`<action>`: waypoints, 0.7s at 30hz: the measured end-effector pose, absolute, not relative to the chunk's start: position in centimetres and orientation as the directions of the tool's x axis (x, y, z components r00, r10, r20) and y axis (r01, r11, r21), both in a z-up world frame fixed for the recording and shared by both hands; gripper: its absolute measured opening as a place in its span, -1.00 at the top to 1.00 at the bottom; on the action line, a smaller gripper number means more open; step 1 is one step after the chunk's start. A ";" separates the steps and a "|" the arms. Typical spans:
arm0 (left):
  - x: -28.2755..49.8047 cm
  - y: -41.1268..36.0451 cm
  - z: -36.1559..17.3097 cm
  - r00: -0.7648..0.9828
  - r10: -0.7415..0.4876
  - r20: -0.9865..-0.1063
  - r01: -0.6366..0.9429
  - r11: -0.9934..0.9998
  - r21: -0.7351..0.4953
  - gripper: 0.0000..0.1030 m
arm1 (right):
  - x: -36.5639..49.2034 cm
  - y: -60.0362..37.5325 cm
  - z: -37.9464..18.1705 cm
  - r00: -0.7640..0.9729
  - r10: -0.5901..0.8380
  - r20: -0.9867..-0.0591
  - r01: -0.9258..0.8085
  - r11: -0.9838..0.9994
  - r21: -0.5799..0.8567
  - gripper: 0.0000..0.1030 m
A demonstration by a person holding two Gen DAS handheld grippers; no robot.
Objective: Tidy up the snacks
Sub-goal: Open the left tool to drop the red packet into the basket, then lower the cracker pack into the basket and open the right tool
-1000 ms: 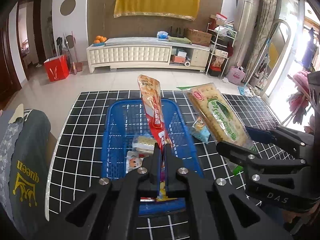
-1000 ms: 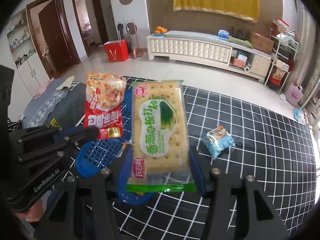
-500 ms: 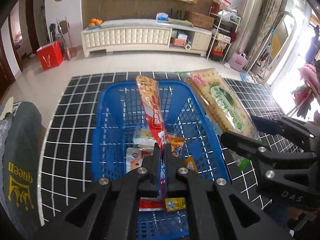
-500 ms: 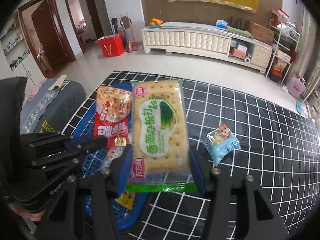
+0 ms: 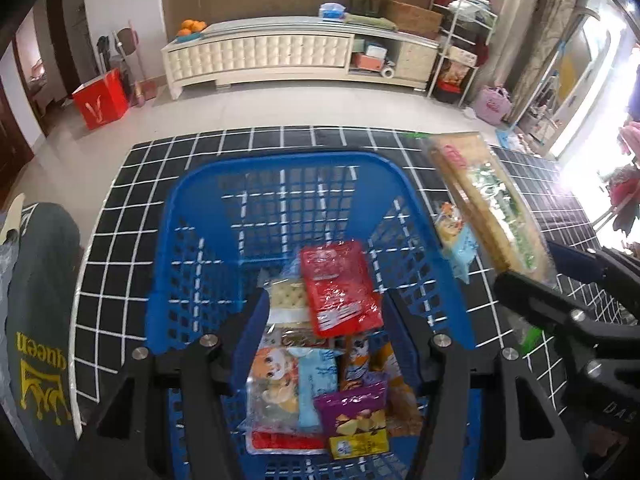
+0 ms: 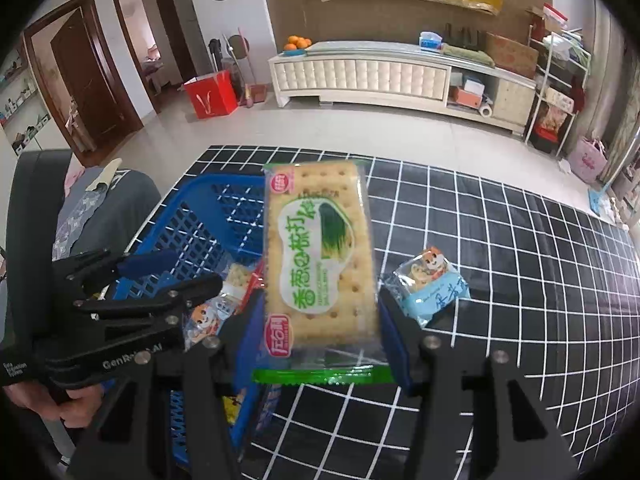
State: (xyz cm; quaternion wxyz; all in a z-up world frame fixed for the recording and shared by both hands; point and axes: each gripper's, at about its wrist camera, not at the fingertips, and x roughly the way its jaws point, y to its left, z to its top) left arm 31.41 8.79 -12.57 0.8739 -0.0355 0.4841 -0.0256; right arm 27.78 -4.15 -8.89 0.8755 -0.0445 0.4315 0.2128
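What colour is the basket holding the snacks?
Blue basket, seen best in the left wrist view.

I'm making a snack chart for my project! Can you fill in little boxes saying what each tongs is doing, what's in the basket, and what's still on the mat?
left tongs: open, empty, above the blue basket
right tongs: shut on the green cracker pack, held beside the basket
top of the basket pile: red snack packet
also in basket: purple packet, cartoon-animal packs, a few others
still on mat: small light-blue snack pack, to the right of the basket
mat: black with white grid
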 end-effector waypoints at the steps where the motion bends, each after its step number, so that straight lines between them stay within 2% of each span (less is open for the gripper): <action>1: 31.3 9.0 -12.5 0.530 -0.078 -0.845 0.005 0.996 -0.088 -0.08 | 27.6 -3.9 -8.7 0.538 0.337 -0.773 -0.416 0.903 0.104 -0.14; 10: 28.6 12.9 -10.1 0.562 -0.084 -0.823 -0.032 0.992 -0.124 -0.08 | 26.5 -0.6 -7.3 0.534 0.358 -0.766 -0.463 0.882 0.090 -0.14; 21: 26.3 17.3 -9.4 0.593 0.011 -0.805 -0.088 0.995 -0.052 -0.08 | 27.1 4.0 -7.9 0.494 0.368 -0.788 -0.527 0.847 0.066 -0.14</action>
